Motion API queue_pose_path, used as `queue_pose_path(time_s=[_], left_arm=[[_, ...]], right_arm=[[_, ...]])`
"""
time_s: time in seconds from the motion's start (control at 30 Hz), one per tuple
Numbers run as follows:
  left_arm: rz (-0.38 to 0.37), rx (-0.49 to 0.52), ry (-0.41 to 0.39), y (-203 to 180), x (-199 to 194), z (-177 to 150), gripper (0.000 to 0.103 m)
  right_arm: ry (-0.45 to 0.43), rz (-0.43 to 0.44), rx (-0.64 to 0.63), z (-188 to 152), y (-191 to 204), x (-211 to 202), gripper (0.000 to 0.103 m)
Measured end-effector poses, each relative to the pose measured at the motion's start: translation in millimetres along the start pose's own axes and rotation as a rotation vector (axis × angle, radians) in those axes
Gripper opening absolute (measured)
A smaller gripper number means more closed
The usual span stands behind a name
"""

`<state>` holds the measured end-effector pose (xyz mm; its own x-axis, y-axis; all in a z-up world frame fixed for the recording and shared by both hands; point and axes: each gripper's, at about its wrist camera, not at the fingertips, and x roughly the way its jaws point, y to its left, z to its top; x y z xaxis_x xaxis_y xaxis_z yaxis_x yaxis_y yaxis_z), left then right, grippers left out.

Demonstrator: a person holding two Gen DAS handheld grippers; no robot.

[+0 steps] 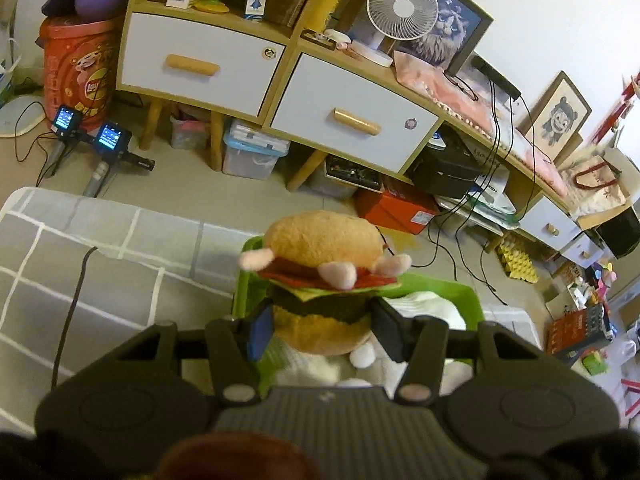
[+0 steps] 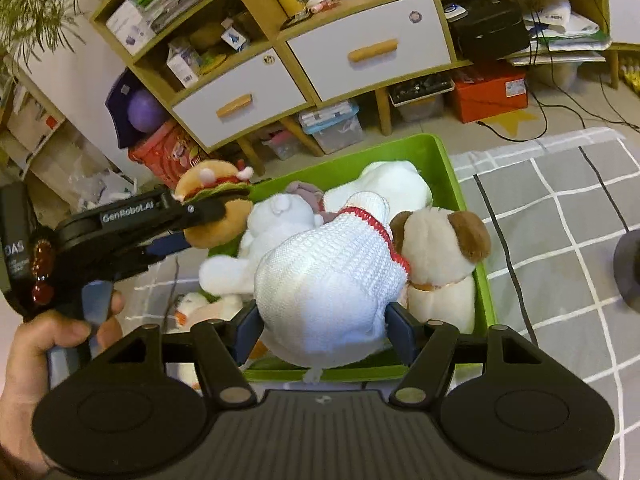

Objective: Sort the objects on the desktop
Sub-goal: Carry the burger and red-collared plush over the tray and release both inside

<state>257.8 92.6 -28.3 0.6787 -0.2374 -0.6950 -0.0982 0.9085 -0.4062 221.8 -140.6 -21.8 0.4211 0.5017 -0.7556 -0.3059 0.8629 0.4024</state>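
We see the burger toy clamped in the left claw, the pads pressing its dark patty layer from both sides, bun top pointing to the top of the left wrist view. It hangs over the near left corner of the green bin; in the right wrist view the burger toy sits at the bin's left edge, centre left of the frame.

The right claw is clamped on the white knitted plush, low in the middle of that frame, above the bin's near rim. Beside it, to the right, the brown-eared dog plush leans against the bin's right wall. A white bear plush fills the left part, so the bin is crowded.

Open room lies right of the bin, on the grey checked bedspread. A hand grips the left tool at the lower left. Beyond the bin's far rim stands the drawer cabinet.
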Motion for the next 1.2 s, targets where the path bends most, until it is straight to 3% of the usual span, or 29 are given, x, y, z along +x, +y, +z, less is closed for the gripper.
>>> queue_pose_path(time_s=[0.17,0.43,0.63,0.7,0.77,0.9,1.2], left_arm=[[0.001,-0.008,0.029,7.1,11.6,-3.0,0.05],[-0.027,-0.045,0.042,17.9,18.4,-10.3,0.05],[-0.018,-0.013,0.022,13.0,10.3,-13.5,0.061],[-0.018,-0.004,0.029,10.1,9.2,-13.6,0.067],[-0.021,0.006,0.031,6.2,6.7,-14.3,0.073],[-0.008,0.016,0.012,-1.1,-3.7,-14.4,0.088],[0.015,0.03,0.005,-14.1,-37.3,-22.7,0.098]], right_arm=[[0.053,0.021,0.002,-5.6,-3.7,16.3,0.066],[0.06,0.052,0.03,-13.7,-7.7,26.7,0.063],[0.063,0.05,0.05,-10.9,-6.5,23.4,0.065],[0.067,0.05,0.074,-8.6,-8.5,20.9,0.068],[0.06,0.039,0.094,-6.9,-9.7,16.0,0.078],[0.041,0.033,0.103,-5.6,-12.7,4.2,0.081],[0.024,0.022,0.129,-8.3,-12.8,-19.9,0.084]])
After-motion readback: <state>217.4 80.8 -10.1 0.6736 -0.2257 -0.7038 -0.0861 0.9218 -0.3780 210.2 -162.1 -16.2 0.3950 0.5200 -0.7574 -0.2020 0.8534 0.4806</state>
